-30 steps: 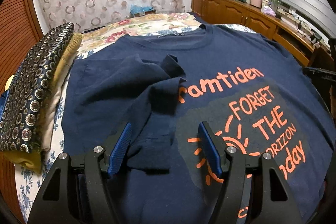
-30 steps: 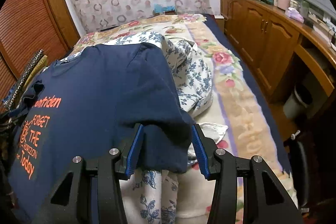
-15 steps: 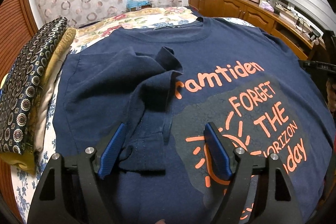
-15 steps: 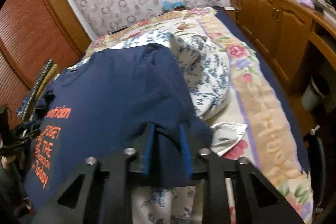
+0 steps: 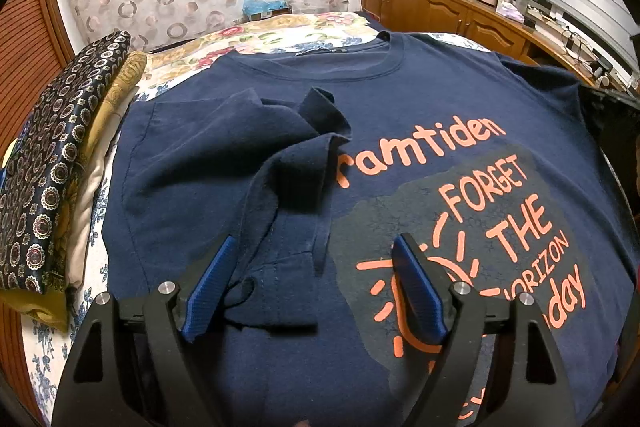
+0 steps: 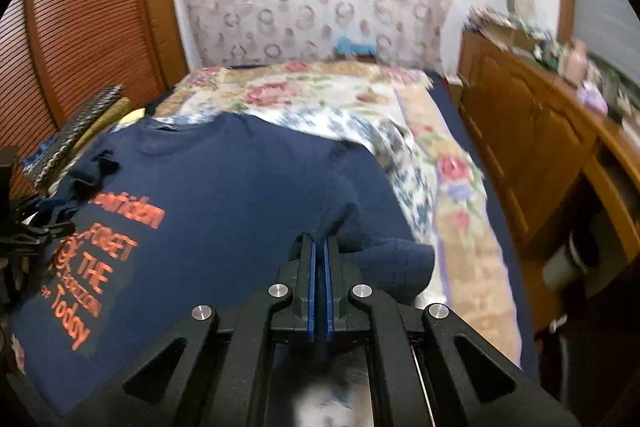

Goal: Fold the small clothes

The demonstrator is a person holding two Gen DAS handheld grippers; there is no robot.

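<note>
Left wrist view: left gripper hangs with fingers spread wide over the folded-in sleeve, gripping nothing.
Right wrist view: right gripper has its blue pads pinched tight on the other sleeve.
Shirt: navy T-shirt lies print-up, spread on the floral bedspread.
Left side: patterned cushion just beside the shirt.
Far right: wooden cabinets along the wall.

Matt cloth T-shirt (cracked print), glossy wood cabinets
</note>
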